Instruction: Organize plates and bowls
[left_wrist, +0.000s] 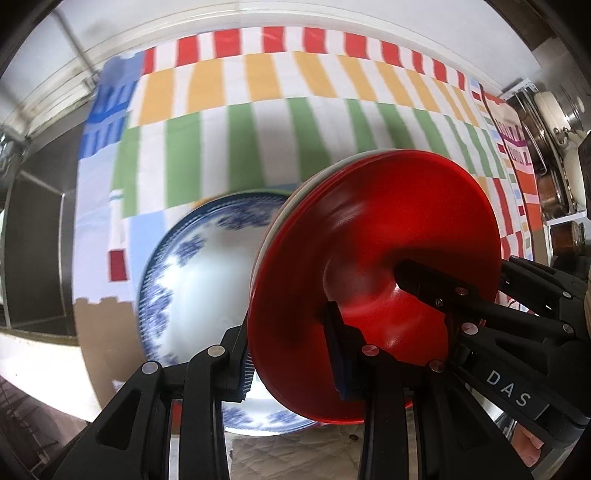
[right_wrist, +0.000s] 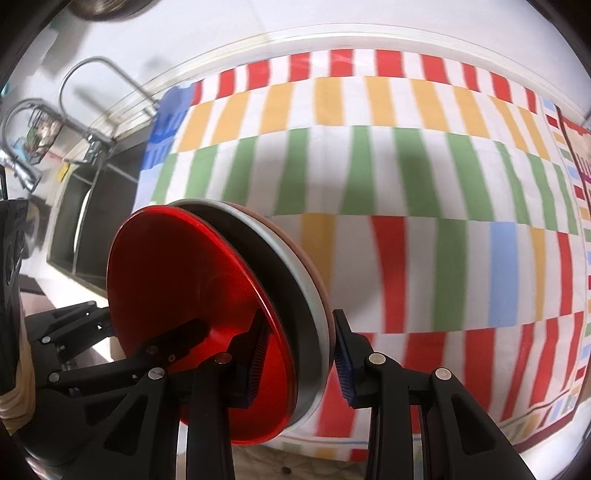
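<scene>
A stack of plates hangs above the striped cloth, held by both grippers at opposite rims. Its top is a red plate (left_wrist: 369, 240) (right_wrist: 177, 280), with a grey-white plate (right_wrist: 295, 266) and a pale one under it. My left gripper (left_wrist: 291, 362) is shut on the stack's near rim, one pad on the red face and one underneath. My right gripper (right_wrist: 299, 365) is shut on the other rim in the same way. Each view shows the other gripper's finger lying on the red plate. A blue-and-white patterned plate (left_wrist: 192, 277) lies flat on the cloth, below and left of the stack.
The striped cloth (left_wrist: 258, 147) covers the counter up to the white wall. A steel sink (left_wrist: 33, 240) with a tap (right_wrist: 92, 92) lies to the left. Metal pots and lids (left_wrist: 554, 122) stand at the right edge.
</scene>
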